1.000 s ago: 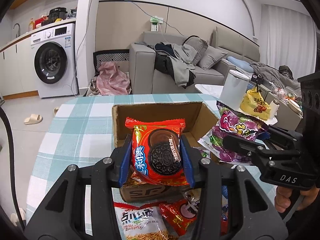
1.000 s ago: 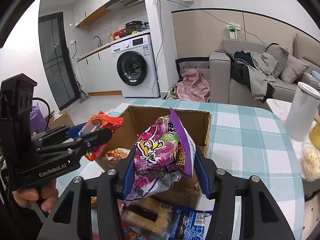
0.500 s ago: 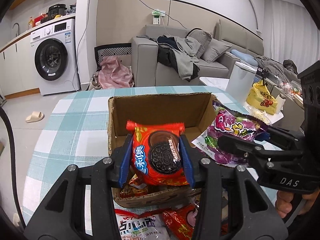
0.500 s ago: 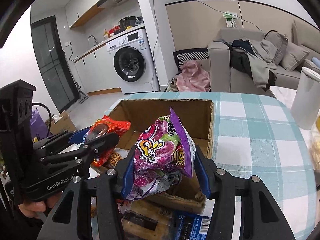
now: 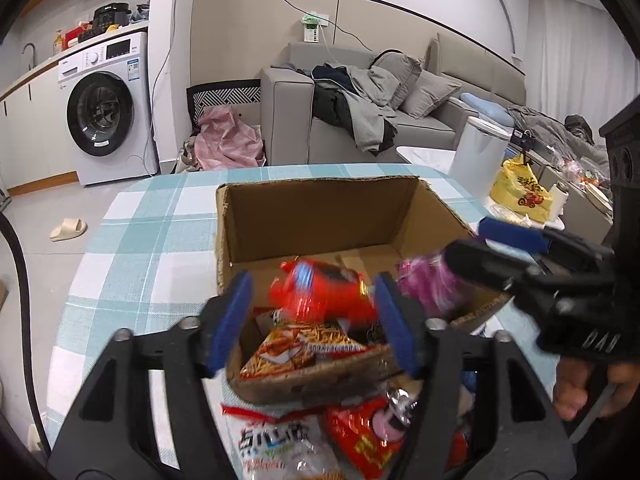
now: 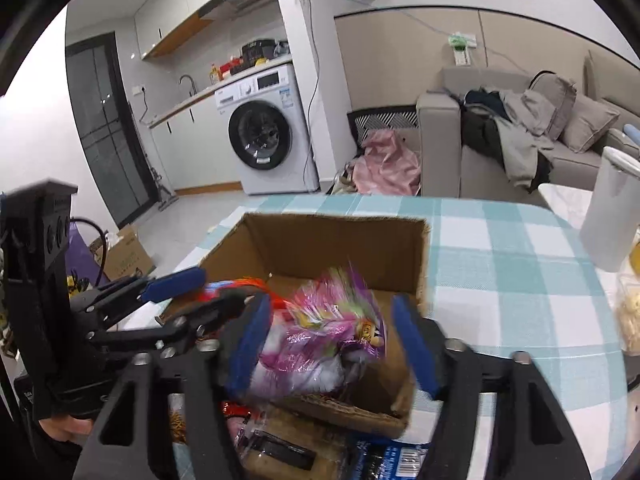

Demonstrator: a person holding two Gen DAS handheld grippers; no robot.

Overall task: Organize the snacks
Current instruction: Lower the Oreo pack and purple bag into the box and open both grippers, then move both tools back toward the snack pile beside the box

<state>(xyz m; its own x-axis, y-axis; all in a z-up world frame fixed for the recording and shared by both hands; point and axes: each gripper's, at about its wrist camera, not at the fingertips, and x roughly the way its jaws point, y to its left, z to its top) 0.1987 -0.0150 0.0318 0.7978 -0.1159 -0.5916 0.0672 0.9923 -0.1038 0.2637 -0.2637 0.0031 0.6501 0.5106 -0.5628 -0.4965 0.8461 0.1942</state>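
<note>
An open cardboard box [image 5: 320,216] stands on the checked table; it also shows in the right wrist view [image 6: 340,240]. My left gripper [image 5: 316,320] is open over the box's near edge. A red cookie packet [image 5: 324,294], blurred, drops between its fingers into the box. My right gripper [image 6: 332,344] is open too. A purple snack bag [image 6: 332,332], blurred, falls between its fingers into the box; it shows at the right in the left wrist view [image 5: 428,286]. A packet of stick snacks [image 5: 300,348] lies inside the box.
Loose snack packets [image 5: 280,444] lie on the table in front of the box, and a blue packet [image 6: 384,456] too. A white canister [image 6: 612,216] stands at the table's right. A sofa and a washing machine stand behind.
Both grippers have opened over the box. The red cookie packet and the purple bag have left the fingers and are dropping in. Both grippers moved forward over the box.
</note>
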